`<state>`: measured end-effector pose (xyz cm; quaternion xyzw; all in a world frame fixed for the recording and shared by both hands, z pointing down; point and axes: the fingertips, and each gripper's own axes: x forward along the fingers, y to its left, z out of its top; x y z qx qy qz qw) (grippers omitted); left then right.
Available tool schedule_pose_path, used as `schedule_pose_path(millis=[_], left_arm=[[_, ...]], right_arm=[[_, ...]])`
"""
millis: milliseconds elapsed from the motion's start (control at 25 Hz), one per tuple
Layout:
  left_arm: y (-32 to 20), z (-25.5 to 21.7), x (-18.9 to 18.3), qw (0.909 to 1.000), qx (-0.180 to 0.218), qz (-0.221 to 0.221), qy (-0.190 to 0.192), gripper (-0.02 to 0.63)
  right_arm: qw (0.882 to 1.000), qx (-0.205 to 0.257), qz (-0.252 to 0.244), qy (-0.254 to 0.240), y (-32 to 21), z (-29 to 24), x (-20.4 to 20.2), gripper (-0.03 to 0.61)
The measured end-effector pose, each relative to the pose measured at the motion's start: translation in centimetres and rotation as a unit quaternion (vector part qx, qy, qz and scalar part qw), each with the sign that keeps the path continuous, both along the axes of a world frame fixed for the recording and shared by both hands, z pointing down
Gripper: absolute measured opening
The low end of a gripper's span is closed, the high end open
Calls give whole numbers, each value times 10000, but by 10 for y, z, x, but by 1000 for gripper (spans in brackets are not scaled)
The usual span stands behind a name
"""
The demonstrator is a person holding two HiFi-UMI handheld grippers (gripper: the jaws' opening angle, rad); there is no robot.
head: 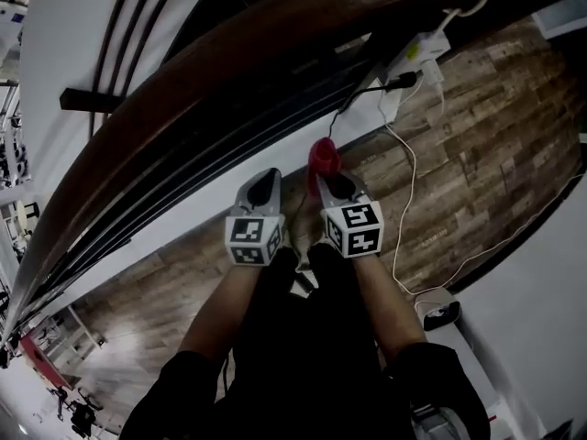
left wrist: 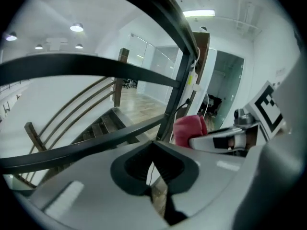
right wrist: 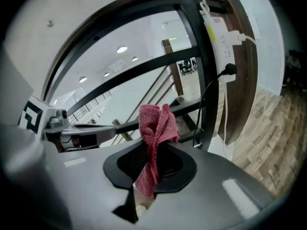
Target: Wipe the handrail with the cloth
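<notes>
The dark brown wooden handrail curves from lower left to upper right above both grippers, also arching overhead in the right gripper view. My right gripper is shut on a red cloth, which sticks up out of the jaws below the rail without touching it. Close beside it on the left, my left gripper is shut with nothing in it. In the left gripper view the cloth shows at the right, above the other gripper's fingers.
Black metal rails run under the handrail. A white power strip hangs on the black post, and its white cable trails over the wooden floor to a white box. Stairs descend beyond the railing.
</notes>
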<state>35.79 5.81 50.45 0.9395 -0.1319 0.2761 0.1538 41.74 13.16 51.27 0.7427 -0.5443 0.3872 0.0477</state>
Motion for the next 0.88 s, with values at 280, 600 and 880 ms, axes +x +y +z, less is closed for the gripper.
schedule_pose_path(millis=[280,600,880], left_arm=[[-31,92,22,9993,242,181,207,0],[-38,133,88,9884,533,333,1380,0],[-18,151,126,9785,719,630,1828,0]], right_arm=[[9970,295,282,651,-48,78,44,43],[9653,1046,623,2312,-91,108,131,43],[9223,770,832,3694,-90,114,192,43]])
